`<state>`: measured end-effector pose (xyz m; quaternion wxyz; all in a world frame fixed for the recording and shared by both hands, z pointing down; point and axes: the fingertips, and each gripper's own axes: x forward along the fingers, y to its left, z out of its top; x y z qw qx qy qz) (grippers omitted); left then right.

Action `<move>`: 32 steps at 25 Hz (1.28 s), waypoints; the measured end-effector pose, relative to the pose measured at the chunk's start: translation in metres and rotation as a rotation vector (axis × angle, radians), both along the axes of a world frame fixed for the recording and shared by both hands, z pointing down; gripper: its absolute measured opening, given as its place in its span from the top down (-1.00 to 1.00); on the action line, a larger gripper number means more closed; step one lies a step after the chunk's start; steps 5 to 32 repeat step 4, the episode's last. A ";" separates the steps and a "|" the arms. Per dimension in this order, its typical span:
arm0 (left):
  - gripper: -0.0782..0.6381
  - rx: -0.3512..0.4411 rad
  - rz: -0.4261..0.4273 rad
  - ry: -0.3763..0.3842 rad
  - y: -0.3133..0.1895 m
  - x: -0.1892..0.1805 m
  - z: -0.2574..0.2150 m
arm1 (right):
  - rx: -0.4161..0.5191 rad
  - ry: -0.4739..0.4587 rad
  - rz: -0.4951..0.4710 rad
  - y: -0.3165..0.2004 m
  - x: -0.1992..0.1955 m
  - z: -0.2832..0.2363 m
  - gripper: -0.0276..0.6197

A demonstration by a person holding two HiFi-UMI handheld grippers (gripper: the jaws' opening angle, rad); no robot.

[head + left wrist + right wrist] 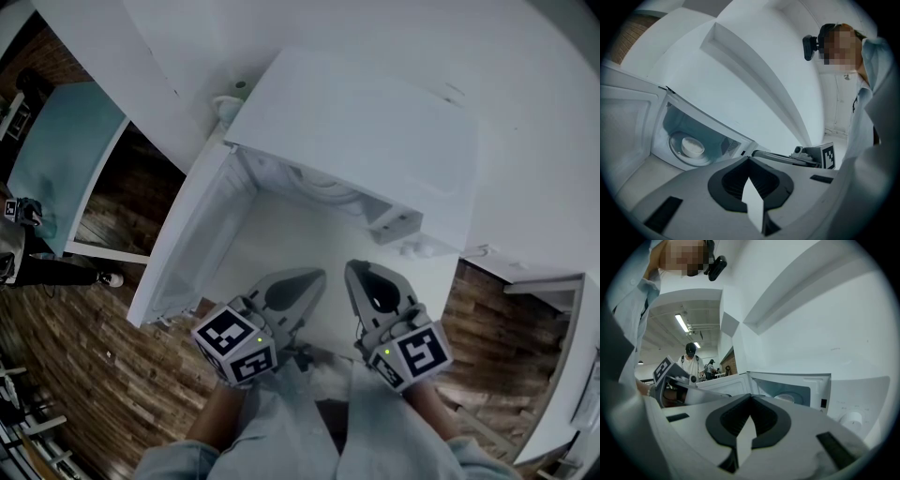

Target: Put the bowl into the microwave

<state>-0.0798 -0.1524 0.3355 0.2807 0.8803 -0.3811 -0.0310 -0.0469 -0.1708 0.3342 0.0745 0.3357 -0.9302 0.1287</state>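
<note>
Across the upper middle of the head view sits a white microwave (366, 131), seen from above, with its door (183, 248) swung open toward the left of the frame. Its top hides the inside, so the bowl does not show here. At lower centre the left gripper (314, 278) and the right gripper (356, 272) lie side by side, near each other and both pointing up the frame at the oven's opening. Each carries its marker cube and is held by an arm in a pale sleeve (281, 431). Wooden floor (84, 375) fills the lower left.

At the left of the left gripper view, the open cavity shows the bowl (692, 146), white and upright on the round turntable (677, 149) inside the microwave. The door (626, 126) stands open at the far left. The left gripper (749, 161) at bottom centre has its jaws pressed together with nothing between them. The right gripper (820, 157) lies at centre right, below a person's white sleeve (876, 103).

At centre right of the right gripper view, the microwave (820, 385) stands open, and only the pale rim of the bowl (784, 397) shows inside. A knob (853, 420) sits at lower right. The right gripper (750, 397) has its jaws fully together and empty. The left gripper (670, 376) is at centre left, with people (691, 359) standing far behind it.
</note>
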 end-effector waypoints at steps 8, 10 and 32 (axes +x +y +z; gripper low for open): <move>0.79 -0.004 0.011 -0.003 -0.001 0.001 0.002 | 0.013 0.010 -0.011 -0.002 -0.001 0.002 0.91; 0.79 -0.004 0.011 -0.003 -0.001 0.001 0.002 | 0.013 0.010 -0.011 -0.002 -0.001 0.002 0.91; 0.79 -0.004 0.011 -0.003 -0.001 0.001 0.002 | 0.013 0.010 -0.011 -0.002 -0.001 0.002 0.91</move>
